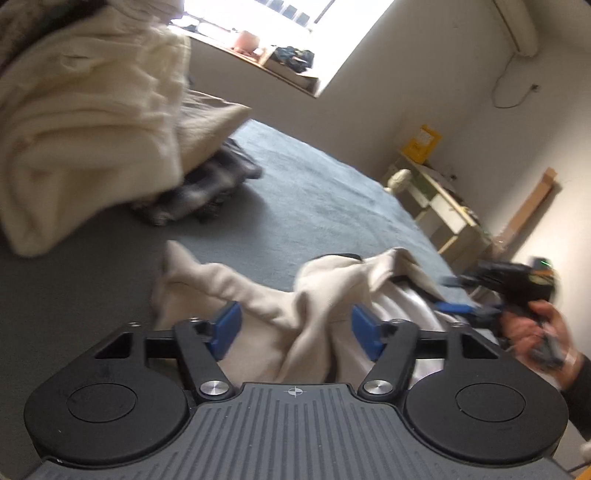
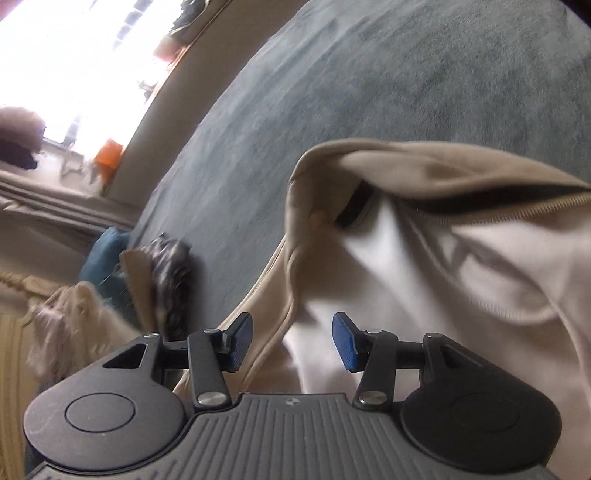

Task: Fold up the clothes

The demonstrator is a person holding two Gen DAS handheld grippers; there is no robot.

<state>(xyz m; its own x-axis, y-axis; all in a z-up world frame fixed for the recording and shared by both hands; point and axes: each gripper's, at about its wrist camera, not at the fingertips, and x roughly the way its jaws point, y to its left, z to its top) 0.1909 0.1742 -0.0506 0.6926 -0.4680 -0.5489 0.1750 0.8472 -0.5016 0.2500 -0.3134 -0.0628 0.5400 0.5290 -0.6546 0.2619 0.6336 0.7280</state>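
The beige zip jacket lies crumpled on the grey bedcover. Left gripper and right gripper both gape wide, gripping nothing (fabric merely between pads); closing now risks pinching several bunched layers.

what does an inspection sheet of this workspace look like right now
surface: grey-blue carpet, bare in the middle.
job's things: crumpled beige zip jacket, pale lining showing, in front of both grippers.
clutter: cream knit sweater over a dark plaid garment.
grippers: left gripper jaws open around jacket fabric; right gripper jaws open, nothing clamped.
cables: thin wall cord under the air conditioner.
surroundings: bright window, cluttered sill, low shelf unit.
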